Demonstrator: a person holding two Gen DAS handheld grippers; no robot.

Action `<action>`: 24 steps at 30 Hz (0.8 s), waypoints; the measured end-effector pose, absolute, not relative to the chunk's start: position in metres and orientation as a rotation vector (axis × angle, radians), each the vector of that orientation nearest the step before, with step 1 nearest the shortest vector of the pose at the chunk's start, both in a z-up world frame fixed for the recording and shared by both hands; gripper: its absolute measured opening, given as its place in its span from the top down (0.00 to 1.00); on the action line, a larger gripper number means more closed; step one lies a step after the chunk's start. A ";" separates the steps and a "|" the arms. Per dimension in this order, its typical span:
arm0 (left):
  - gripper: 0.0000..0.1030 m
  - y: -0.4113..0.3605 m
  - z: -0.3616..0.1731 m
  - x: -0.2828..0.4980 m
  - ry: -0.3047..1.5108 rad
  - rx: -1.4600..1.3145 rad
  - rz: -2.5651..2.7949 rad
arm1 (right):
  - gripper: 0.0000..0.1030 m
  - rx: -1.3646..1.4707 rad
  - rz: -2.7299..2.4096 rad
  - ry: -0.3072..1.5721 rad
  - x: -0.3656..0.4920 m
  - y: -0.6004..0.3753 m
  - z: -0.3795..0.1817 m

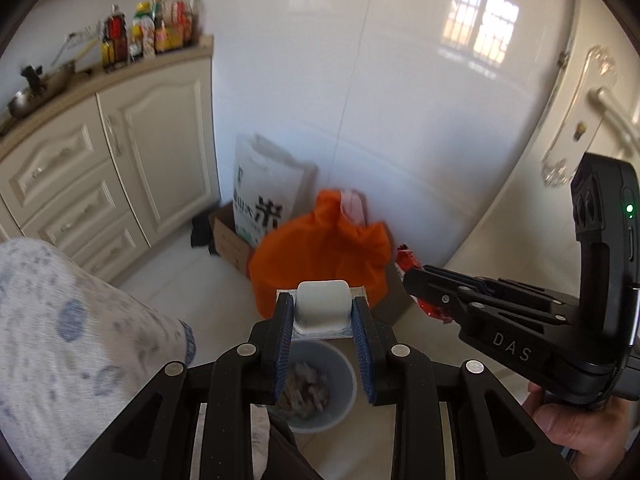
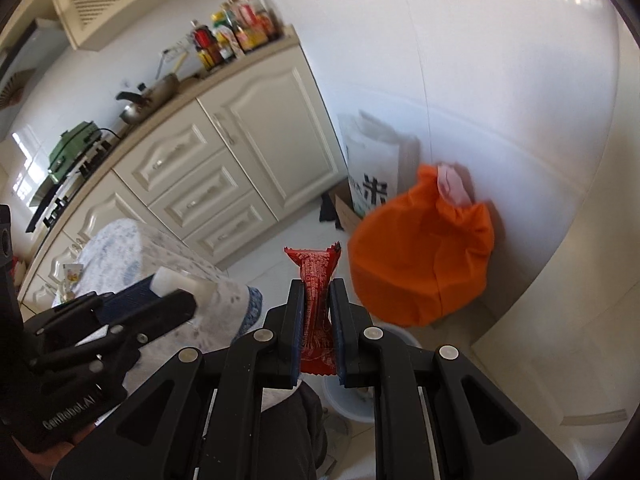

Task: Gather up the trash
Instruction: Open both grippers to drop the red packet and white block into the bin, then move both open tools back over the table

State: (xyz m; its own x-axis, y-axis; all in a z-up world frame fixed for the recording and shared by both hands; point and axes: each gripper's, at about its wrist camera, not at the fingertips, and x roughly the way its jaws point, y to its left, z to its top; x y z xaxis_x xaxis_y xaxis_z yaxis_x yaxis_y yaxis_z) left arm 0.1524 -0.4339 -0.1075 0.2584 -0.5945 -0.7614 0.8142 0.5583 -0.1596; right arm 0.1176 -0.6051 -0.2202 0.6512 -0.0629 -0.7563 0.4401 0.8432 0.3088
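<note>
The fingers (image 1: 362, 336) of the left gripper (image 1: 322, 312) are clenched on a small white plastic cup (image 1: 321, 306), its flat rim pinched between the blue pads and its rounded base facing the camera. In the left wrist view, the cup hangs above a grey bin (image 1: 320, 388) on the floor, which already contains scraps. Behind the cup, an orange bag (image 1: 320, 256) sits on the floor against the white wall, with a printed white sack (image 1: 264, 192) and a cardboard box (image 1: 230, 240) just beside it. Cream cabinets (image 1: 120, 160) stand to the left, with bottles (image 1: 152, 28) on the table top above them. A patterned cloth (image 1: 80, 340) fills the lower left. The right gripper (image 1: 430, 288) enters from the right, carried by a hand (image 1: 580, 424), with a red wrapper (image 1: 408, 260) at its tip. In the right wrist view, the right gripper (image 2: 318, 304) has its fingers (image 2: 296, 308) clamped tight on the red wrapper (image 2: 318, 304), which stands upright between the pads and projects beyond the tips. The rim of the grey bin (image 2: 352, 400) shows below, partly hidden by the gripper body. The orange bag (image 2: 420, 256) lies to the right, near the wall. The left gripper (image 2: 176, 288) appears at lower left with the white plastic cup (image 2: 168, 280) at its tip, in front of the patterned cloth (image 2: 160, 256).
</note>
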 end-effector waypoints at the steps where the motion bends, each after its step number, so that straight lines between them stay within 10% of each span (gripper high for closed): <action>1: 0.76 -0.442 -0.114 0.155 0.910 0.294 -0.973 | 0.88 0.512 -0.301 0.833 0.120 -0.608 -0.228; 5: 0.74 -0.477 -0.136 0.188 0.980 0.320 -0.967 | 0.85 0.559 -0.308 0.872 0.126 -0.618 -0.253; 8: 0.53 -0.491 -0.143 0.204 1.013 0.336 -0.954 | 0.81 0.600 -0.318 0.898 0.126 -0.625 -0.269; 18: 0.08 -0.477 -0.130 0.202 0.950 0.345 -0.903 | 0.00 0.608 -0.406 0.900 0.118 -0.630 -0.275; 24: 0.03 -0.450 -0.112 0.175 0.864 0.348 -0.871 | 0.00 0.578 -0.454 0.924 0.120 -0.628 -0.267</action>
State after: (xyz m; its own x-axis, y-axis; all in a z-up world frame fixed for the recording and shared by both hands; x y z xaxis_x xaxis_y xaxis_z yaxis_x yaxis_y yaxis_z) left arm 0.1748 -0.4503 -0.1118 0.3446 -0.5224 -0.7800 0.7842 0.6169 -0.0667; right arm 0.1205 -0.6283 -0.2673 0.5284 -0.1181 -0.8407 0.5934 0.7596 0.2663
